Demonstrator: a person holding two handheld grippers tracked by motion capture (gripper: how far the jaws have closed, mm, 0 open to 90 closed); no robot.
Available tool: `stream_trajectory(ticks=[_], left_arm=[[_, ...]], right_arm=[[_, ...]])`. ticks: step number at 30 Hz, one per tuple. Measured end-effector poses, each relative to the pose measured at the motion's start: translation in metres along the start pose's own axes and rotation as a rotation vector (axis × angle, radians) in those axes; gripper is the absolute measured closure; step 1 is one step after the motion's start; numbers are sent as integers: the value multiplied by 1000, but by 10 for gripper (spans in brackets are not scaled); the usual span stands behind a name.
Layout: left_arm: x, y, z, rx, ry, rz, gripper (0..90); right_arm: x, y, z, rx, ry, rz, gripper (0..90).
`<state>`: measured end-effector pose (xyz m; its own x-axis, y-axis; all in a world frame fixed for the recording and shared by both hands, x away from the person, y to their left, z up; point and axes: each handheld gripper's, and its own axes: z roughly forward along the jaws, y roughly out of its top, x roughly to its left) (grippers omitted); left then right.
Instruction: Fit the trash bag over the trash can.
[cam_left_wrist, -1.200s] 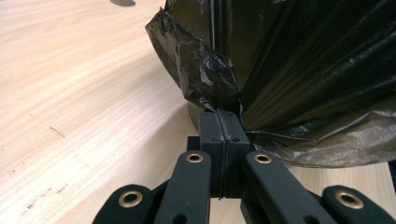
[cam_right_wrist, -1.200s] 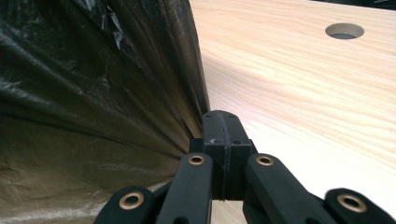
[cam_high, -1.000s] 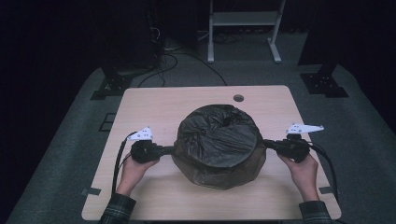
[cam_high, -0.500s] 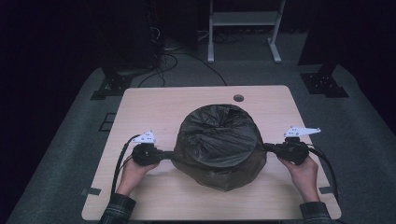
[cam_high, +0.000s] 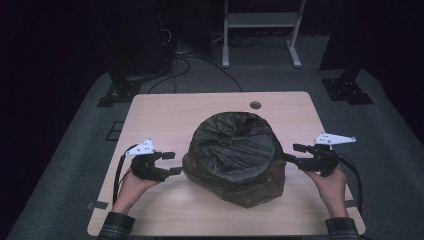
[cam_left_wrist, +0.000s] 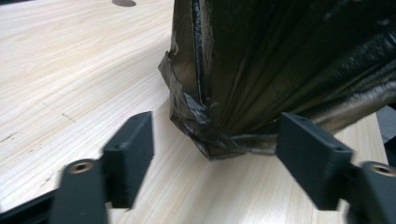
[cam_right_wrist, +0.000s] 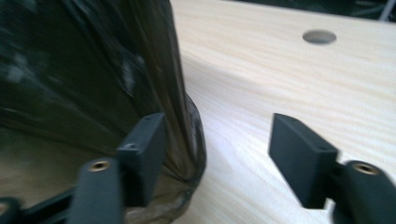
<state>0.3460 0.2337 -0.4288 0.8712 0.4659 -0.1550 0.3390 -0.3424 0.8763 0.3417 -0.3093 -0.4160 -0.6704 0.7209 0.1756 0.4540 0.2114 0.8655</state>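
I see the crumpled dark plastic bag (cam_high: 234, 157) sitting mid-table on the pale wooden table (cam_high: 165, 112); my left gripper (cam_high: 171, 163) and right gripper (cam_high: 294, 153) have just been opening, jaws spread, gripping nothing, one at each side

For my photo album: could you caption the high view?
Two open claws flank a crinkled black plastic bag on a pale wooden table.

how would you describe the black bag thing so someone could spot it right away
On the pale wooden table, look to the middle, between the left gripper and right gripper. There sits the round bin wrapped in crinkled, glossy black plastic. It is the one large dark thing on the tabletop.
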Motion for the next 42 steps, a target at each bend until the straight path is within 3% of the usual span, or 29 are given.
stream_trajectory(ticks=[4, 6, 8, 12, 17, 22, 27, 31, 42], left_arm=[[-5, -7, -3, 49, 17, 14, 75], [-7, -9, -5, 85, 28, 20, 11], [-11, -10, -6, 115, 35, 31, 4], [-17, -15, -8, 190, 60, 64, 0], [-24, -29, -5, 279, 94, 79, 0], [-30, -40, -4, 311, 98, 81, 0], [-31, -52, -2, 375, 127, 92, 0], [-32, -59, -1, 393, 139, 97, 0], [-30, -66, -1, 314, 150, 97, 0]], right_arm=[[4, 9, -6, -8, 16, -7, 140], [8, 14, -10, -29, 3, -28, 137], [12, 18, -13, -38, -14, -58, 113], [21, 28, -22, -93, 42, -111, 104], [34, 47, -32, -118, 70, -156, 104], [49, 68, -40, -131, 113, -192, 103], [63, 89, -42, -127, 155, -222, 104], [76, 105, -38, -105, 191, -252, 104], [103, 132, 3, 29, 243, -340, 104]])
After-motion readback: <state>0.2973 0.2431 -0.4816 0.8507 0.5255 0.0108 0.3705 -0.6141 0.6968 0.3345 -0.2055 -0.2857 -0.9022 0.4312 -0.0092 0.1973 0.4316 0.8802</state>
